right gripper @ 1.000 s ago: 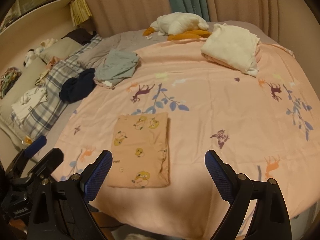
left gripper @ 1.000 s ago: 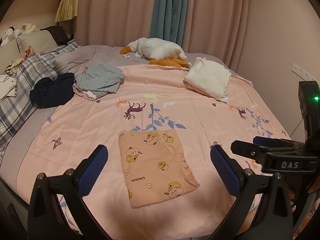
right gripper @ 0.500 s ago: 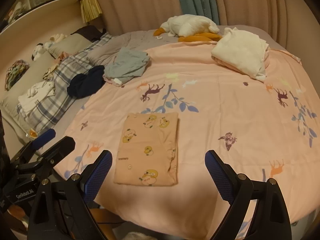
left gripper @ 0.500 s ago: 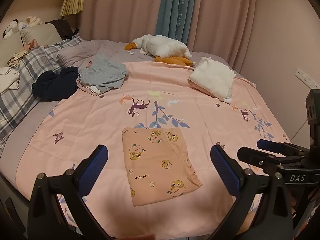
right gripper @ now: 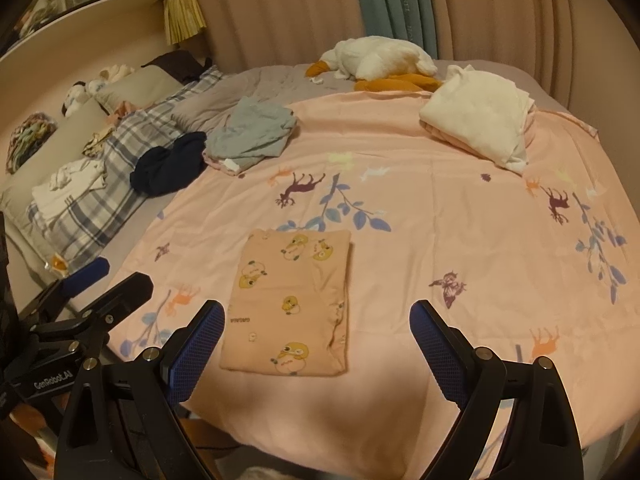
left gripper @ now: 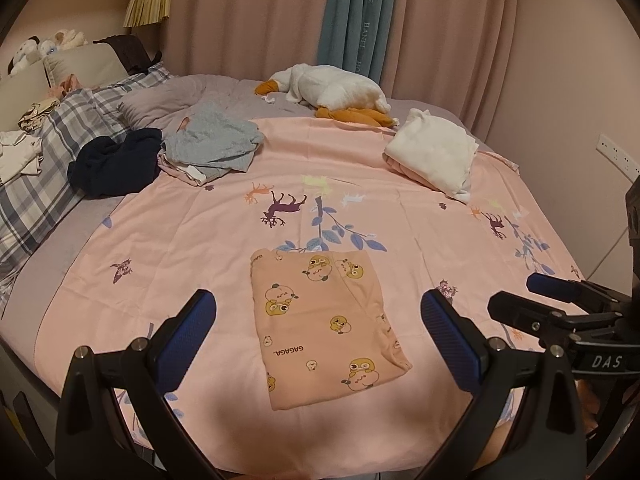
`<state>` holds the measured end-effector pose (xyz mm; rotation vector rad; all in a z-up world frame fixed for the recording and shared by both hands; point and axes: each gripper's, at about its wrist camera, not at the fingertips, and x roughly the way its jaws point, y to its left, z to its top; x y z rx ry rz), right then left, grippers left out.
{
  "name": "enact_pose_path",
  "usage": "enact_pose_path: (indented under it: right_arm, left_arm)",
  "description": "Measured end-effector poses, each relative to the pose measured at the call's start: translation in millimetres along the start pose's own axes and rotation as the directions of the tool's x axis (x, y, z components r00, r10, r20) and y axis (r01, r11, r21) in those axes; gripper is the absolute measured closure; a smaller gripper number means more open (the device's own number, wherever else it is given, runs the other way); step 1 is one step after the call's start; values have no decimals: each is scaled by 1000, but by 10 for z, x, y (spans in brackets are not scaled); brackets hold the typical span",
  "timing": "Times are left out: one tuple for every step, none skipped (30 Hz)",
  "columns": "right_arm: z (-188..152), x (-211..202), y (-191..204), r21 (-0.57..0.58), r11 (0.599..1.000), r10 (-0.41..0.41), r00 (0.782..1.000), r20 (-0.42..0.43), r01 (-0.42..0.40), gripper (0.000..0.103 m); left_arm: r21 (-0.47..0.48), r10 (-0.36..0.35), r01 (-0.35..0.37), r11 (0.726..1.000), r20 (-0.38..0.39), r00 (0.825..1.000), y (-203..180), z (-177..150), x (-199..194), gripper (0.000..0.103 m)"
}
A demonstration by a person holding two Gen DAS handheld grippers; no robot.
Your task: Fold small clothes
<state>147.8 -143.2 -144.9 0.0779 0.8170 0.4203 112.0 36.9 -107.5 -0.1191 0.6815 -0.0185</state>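
Note:
A small peach garment with yellow duck prints [left gripper: 324,320] lies folded flat on the pink bed sheet [left gripper: 420,240], near the bed's front edge; it also shows in the right wrist view [right gripper: 290,300]. My left gripper [left gripper: 316,332] is open and empty, hovering in front of the garment. My right gripper [right gripper: 316,340] is open and empty, also held back above the bed's front edge. Each gripper shows at the side of the other's view: the right one [left gripper: 560,300] and the left one [right gripper: 96,284].
A crumpled grey garment [left gripper: 212,148] and a dark navy one [left gripper: 116,160] lie at the back left. A folded white pile [left gripper: 434,156] sits at the back right. A plush goose [left gripper: 332,92] lies by the curtains. Plaid pillows [left gripper: 44,168] are at the left.
Both grippers have drawn back and risen slightly, so the folded garment sits a bit farther off in both views. Both stay open; the garment has not moved.

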Motion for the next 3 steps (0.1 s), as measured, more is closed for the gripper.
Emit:
enact_pose_path:
  right_arm:
    - [1, -1, 7, -4, 1000, 2, 1000, -1, -2, 10]
    - [1, 0, 12, -7, 1000, 2, 1000, -1, -2, 10]
    - [-1, 0, 18, -10, 1000, 2, 1000, 1, -2, 10]
  left_arm:
    - [5, -3, 3, 1000, 19, 1000, 6, -8, -12, 0]
    - [8, 1, -1, 1000, 25, 1000, 1, -15, -12, 0]
    - [9, 14, -14, 1000, 21, 1000, 1, -16, -3, 0]
